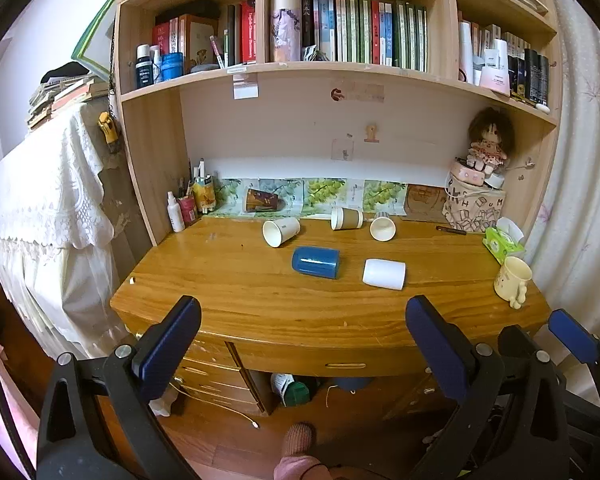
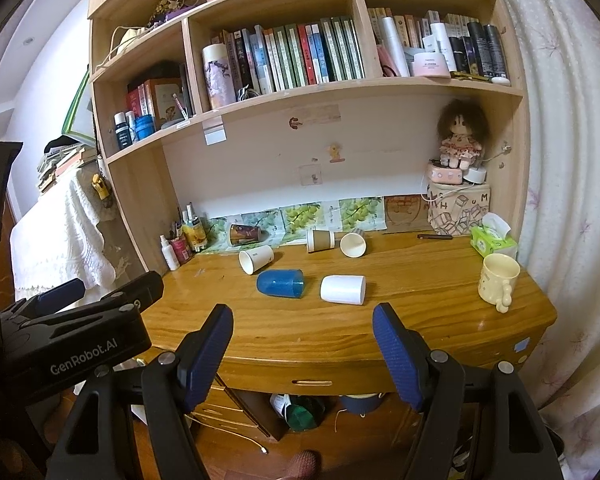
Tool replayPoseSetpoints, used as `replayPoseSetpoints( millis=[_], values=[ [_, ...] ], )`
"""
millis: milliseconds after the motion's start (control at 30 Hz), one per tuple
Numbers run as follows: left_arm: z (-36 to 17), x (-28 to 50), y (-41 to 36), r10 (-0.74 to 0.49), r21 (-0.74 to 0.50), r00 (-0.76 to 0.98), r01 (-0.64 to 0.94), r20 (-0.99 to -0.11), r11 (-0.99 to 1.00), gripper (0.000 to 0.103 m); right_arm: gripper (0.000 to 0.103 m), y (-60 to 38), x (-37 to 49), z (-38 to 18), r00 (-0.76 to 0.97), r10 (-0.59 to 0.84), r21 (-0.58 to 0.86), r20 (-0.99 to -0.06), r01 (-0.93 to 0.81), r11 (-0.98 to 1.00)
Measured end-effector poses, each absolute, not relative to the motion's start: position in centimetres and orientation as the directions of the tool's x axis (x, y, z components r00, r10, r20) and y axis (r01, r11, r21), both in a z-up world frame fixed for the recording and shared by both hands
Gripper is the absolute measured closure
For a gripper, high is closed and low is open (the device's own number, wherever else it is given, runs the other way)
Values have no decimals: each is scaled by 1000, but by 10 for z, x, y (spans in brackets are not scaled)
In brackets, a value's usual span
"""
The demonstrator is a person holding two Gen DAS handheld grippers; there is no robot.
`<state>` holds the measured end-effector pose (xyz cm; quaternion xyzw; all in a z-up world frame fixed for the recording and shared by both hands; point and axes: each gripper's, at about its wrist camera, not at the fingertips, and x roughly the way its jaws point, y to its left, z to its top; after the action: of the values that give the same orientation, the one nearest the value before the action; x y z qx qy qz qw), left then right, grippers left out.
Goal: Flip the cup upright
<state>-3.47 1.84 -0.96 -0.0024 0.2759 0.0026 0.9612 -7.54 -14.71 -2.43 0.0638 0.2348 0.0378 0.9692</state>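
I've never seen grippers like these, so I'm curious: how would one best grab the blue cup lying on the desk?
Probably across the middle of its round wall, coming down from above. The blue cup lies on its side on the desk, mouth toward the white cup, so its curved sides are free front and back. The open right gripper is nearest, and its fingers could straddle the body.

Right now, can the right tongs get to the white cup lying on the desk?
Probably yes. The right tongs are open and empty, held back off the desk's front edge, and the white cup lies just ahead of them on bare wood. The blue cup lies beside it, not in front.
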Motion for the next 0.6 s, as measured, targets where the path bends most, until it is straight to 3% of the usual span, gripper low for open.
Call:
replayPoseSetpoints(
  millis=[600],
  values=[
    [-16,19,13,-24,-19,832,16,-554,1000,1,30,-150,-30,-31,884,79,129,-460,-21,991]
  ],
)
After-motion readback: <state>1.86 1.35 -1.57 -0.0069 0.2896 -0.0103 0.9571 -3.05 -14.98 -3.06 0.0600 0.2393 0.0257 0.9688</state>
